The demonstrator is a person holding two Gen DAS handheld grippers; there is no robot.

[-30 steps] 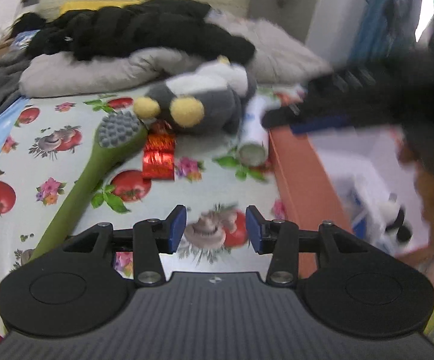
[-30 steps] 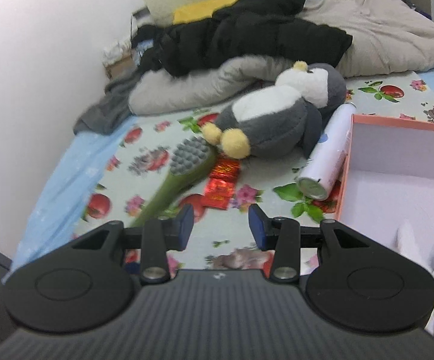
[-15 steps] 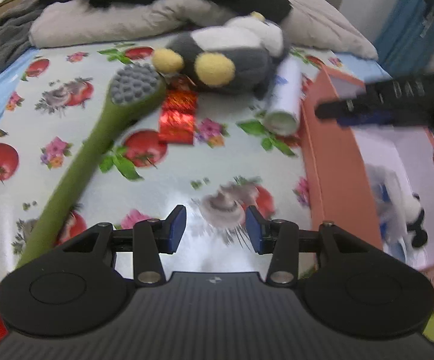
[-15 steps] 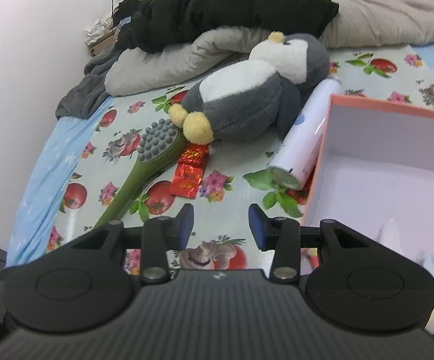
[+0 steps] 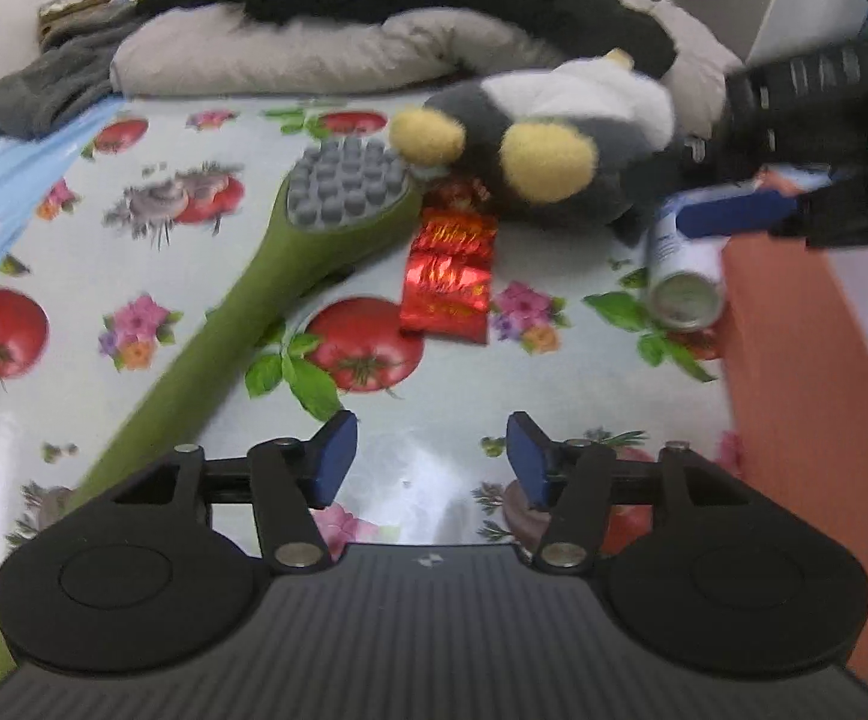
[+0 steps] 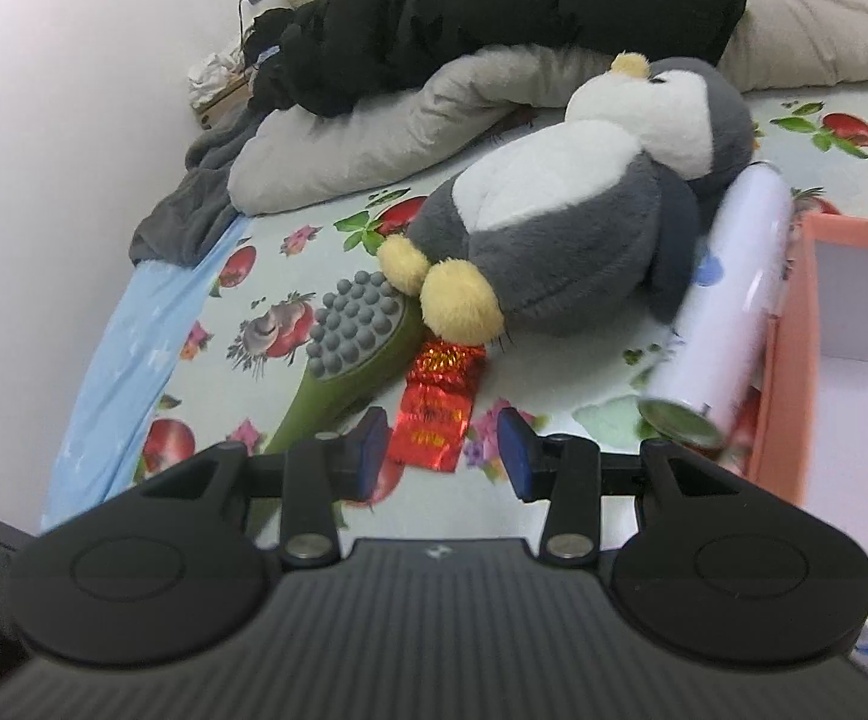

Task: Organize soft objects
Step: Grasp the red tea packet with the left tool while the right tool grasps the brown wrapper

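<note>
The penguin toy (image 6: 577, 210) lies in the middle of the frame on the bed (image 6: 290, 276), beside the pink box (image 6: 793, 360). Both the left gripper (image 5: 431, 453) and right gripper (image 6: 439, 441) are spread wide, holding nothing. A grab at its slippery fur could slip, or bump the white can (image 6: 727, 300).

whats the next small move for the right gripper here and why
Probably ease the right gripper forward and up toward the grey and white plush penguin. Its jaws are open and empty, the penguin lies just ahead on the fruit-print bed cover, untouched, and the open orange box sits close on the right. The left gripper is open too, but farther back.
</note>
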